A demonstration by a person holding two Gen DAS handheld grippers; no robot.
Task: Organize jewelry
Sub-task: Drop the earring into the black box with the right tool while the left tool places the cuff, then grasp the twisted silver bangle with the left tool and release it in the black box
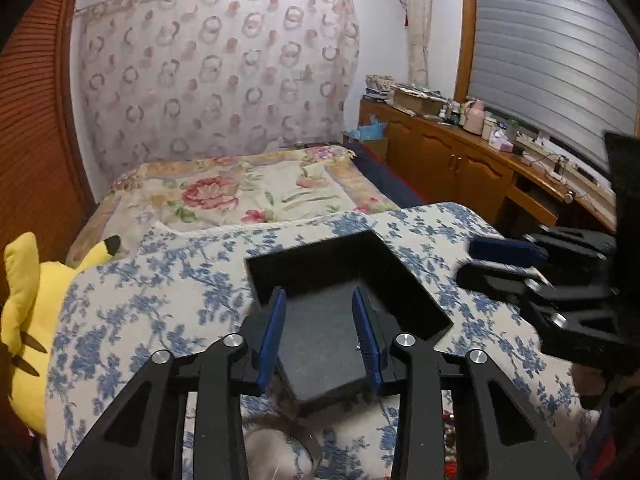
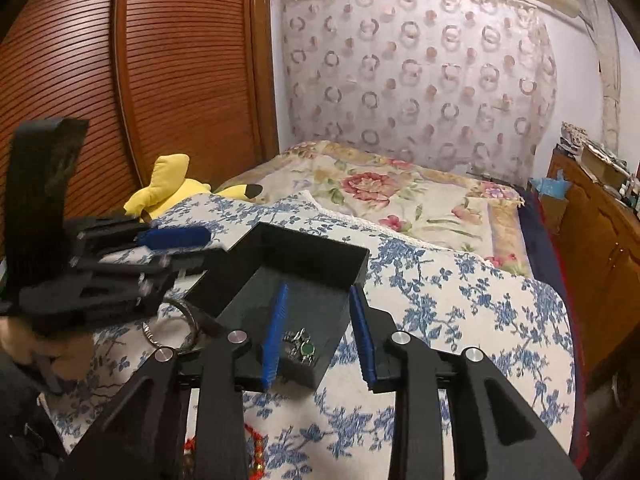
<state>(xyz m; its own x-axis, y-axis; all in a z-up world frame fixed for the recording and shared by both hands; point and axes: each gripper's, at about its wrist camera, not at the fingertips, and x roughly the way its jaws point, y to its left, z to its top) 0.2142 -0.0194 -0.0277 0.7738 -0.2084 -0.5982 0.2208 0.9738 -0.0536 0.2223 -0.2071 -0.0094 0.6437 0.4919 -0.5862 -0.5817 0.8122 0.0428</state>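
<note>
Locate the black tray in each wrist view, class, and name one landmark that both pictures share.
Left wrist view: the black tray sits lower centre on the blue floral cloth, just beyond the left gripper.
Right wrist view: the tray is centre-left, under the right gripper.
Shared landmark: the yellow plush toy beside the wooden slatted door.

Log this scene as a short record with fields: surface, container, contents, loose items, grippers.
surface: blue floral cloth on a bed
container: open black tray
contents: green-stoned jewelry piece at its near end
loose items: metal bangle beside the tray
left gripper: open over the tray, holding nothing
right gripper: open, straddling the tray's wall
</note>
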